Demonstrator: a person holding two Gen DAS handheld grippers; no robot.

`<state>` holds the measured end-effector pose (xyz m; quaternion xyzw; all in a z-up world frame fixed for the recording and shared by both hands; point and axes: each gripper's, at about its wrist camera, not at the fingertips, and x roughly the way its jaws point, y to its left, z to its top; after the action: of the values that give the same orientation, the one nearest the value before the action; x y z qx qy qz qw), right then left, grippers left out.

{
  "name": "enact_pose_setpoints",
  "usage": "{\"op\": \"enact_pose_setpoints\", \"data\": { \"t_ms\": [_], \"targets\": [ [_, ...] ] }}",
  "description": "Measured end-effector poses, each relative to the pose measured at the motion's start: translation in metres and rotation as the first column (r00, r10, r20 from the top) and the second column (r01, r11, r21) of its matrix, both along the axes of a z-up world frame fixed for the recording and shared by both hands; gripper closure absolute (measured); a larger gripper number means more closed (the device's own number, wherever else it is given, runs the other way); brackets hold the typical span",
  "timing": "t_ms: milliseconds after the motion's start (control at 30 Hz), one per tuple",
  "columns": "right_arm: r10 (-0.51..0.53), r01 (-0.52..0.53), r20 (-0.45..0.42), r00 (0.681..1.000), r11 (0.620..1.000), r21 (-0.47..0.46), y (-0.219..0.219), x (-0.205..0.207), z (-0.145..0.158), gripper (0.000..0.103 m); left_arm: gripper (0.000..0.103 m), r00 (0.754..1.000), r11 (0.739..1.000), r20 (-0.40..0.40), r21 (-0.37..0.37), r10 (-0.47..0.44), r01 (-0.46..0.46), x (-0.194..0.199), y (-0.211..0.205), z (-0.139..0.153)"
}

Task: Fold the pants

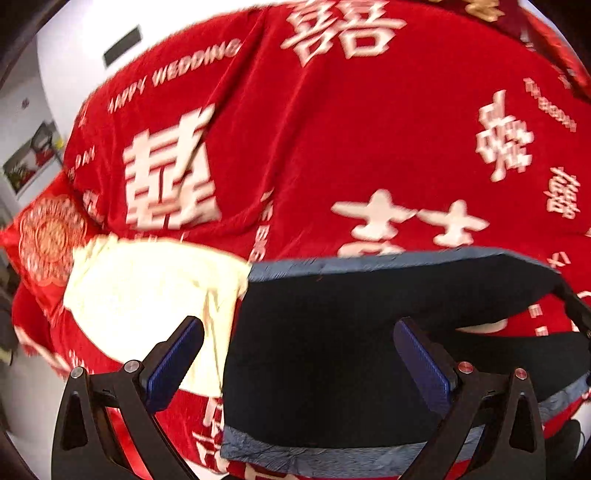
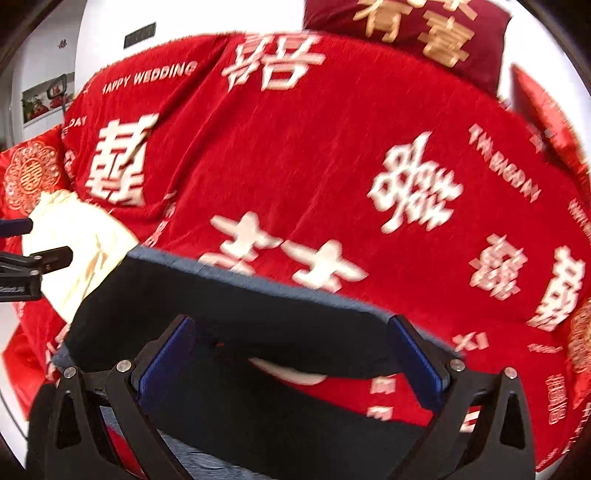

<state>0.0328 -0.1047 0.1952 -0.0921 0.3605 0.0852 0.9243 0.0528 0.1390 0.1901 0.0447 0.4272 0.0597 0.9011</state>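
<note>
Far left, a red cushion (image 1: 44,236) with a gold medallion is sitting at the bed edge, touching a cream garment (image 1: 147,295) that is lying on the red wedding blanket (image 1: 332,129).

You're holding the left gripper (image 1: 299,354) with fingers spread wide and nothing pinched between the blue pads (image 1: 173,362). It's hovering over the boundary where the cream garment is meeting the dark pants (image 1: 332,350).

The pants are lying on the near part of the blanket, just right of the cream garment, folded over with a blue-grey edge running along the far side and another along the near side.

You're keeping the right gripper (image 2: 291,358) spread too, pads (image 2: 417,362) apart, nothing gripped, hovering above the pants (image 2: 240,306). A gap in the cloth under it is showing blanket.

Far right, a maroon pillow (image 2: 406,33) is leaning at the head of the bed.
</note>
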Motion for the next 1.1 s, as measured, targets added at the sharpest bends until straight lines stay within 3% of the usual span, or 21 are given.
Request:
{"op": "enact_pose_setpoints", "data": {
  "t_ms": [100,267,467,1100],
  "targets": [
    [0.01,-0.01,-0.029,1.0,1.0,0.001,0.01,0.007,-0.017,0.0,0.0,0.998,0.999,-0.044,-0.022,0.034,-0.035,0.0,0.01,-0.025],
    [0.02,-0.023,-0.052,0.998,0.997,-0.07,0.029,0.006,-0.04,0.0,0.0,0.996,0.999,-0.075,-0.013,0.042,-0.043,0.002,0.016,-0.044],
    [0.055,-0.062,-0.069,0.996,0.994,-0.091,0.046,0.005,-0.057,0.0,0.0,0.991,0.998,-0.124,-0.002,0.056,-0.056,0.018,0.031,-0.065],
    [0.086,-0.096,-0.104,0.991,0.991,-0.098,0.076,0.023,-0.07,0.0,0.0,0.983,0.999,-0.186,-0.037,-0.007,0.0,0.029,0.029,-0.087]
  ]
}}
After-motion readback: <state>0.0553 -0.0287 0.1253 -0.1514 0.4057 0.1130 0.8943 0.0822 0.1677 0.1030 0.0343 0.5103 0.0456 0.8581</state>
